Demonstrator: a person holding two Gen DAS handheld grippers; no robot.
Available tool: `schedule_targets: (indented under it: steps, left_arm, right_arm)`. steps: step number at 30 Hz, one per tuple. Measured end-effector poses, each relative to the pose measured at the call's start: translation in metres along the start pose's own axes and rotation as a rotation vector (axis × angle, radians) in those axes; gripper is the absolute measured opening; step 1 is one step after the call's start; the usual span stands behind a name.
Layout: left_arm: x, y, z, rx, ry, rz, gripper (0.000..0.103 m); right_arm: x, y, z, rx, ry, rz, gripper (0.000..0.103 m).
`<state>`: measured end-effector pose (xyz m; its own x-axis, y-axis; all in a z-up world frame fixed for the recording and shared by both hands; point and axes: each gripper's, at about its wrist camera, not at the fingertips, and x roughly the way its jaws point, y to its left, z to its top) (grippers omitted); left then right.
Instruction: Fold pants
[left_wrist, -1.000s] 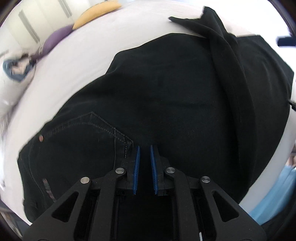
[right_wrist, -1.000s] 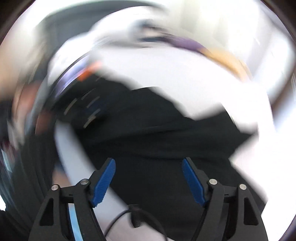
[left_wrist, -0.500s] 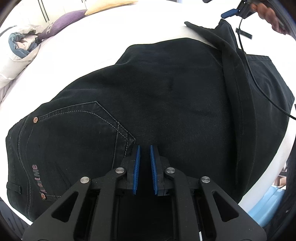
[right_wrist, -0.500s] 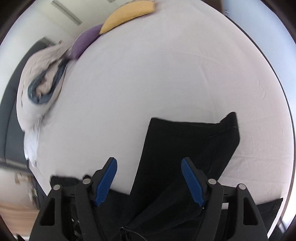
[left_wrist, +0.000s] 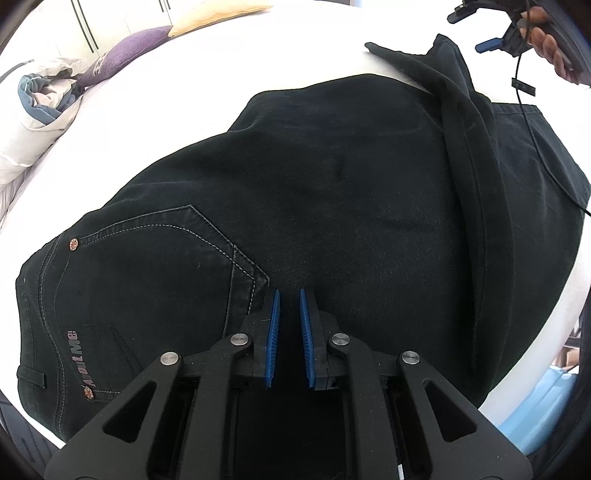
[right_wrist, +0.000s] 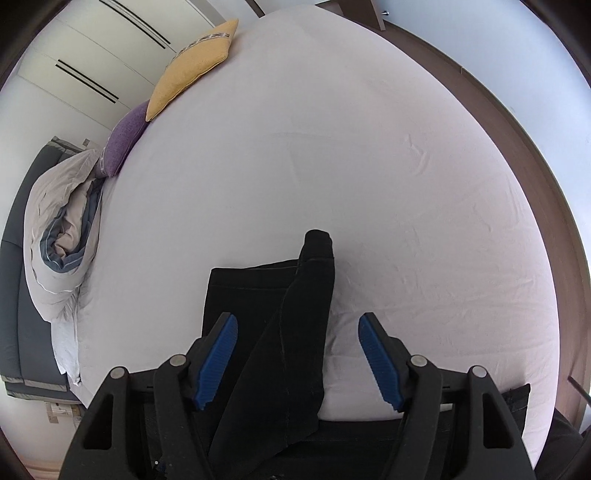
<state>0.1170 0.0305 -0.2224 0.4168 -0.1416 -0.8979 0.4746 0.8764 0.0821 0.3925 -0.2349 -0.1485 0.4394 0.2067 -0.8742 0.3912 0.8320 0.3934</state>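
Black pants (left_wrist: 332, 206) lie spread on the bed (right_wrist: 369, 166). Left hand-held gripper (left_wrist: 288, 332) is nearly closed, probably pinching the seat. Right hand-held gripper (right_wrist: 295, 358) is spread over the bunched leg (right_wrist: 295, 332); risk: grabbing one layer skews the fold.

Found one piece of lettering only: a small pinkish logo along the waistband edge of the black jeans (left_wrist: 295, 206), just below the back pocket (left_wrist: 155, 266) in the left wrist view, running sideways between two copper rivets. Seemed to end in "Me", yet stayed too small and turned to read with certainty. Read nothing in the right wrist view.
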Motion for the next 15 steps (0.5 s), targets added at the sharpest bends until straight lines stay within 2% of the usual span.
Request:
schedule_targets:
  steps: [3,6,9,13,15]
  left_arm:
    - [-0.001,0.000,0.000,-0.004,0.000,-0.003,0.011]
    - [-0.002,0.000,0.000,-0.007,-0.002,-0.004,0.011]
    - [-0.002,0.000,-0.001,-0.010,-0.005,-0.006,0.011]
    - [-0.003,0.001,-0.002,-0.017,-0.006,-0.007,0.011]
    - [-0.003,0.001,-0.002,-0.015,-0.005,-0.005,0.011]
  right_arm:
    - [0.001,0.013,0.000,-0.039,-0.012,0.009,0.072]
    - [0.004,0.013,0.006,-0.046,-0.022,-0.035,0.072]
    - [0.019,0.004,0.011,-0.041,0.019,-0.071,0.072]
    - [0.039,-0.006,0.010,-0.013,0.064,-0.052,0.072]
    - [0.048,-0.009,0.011,0.002,0.073,-0.011,0.071]
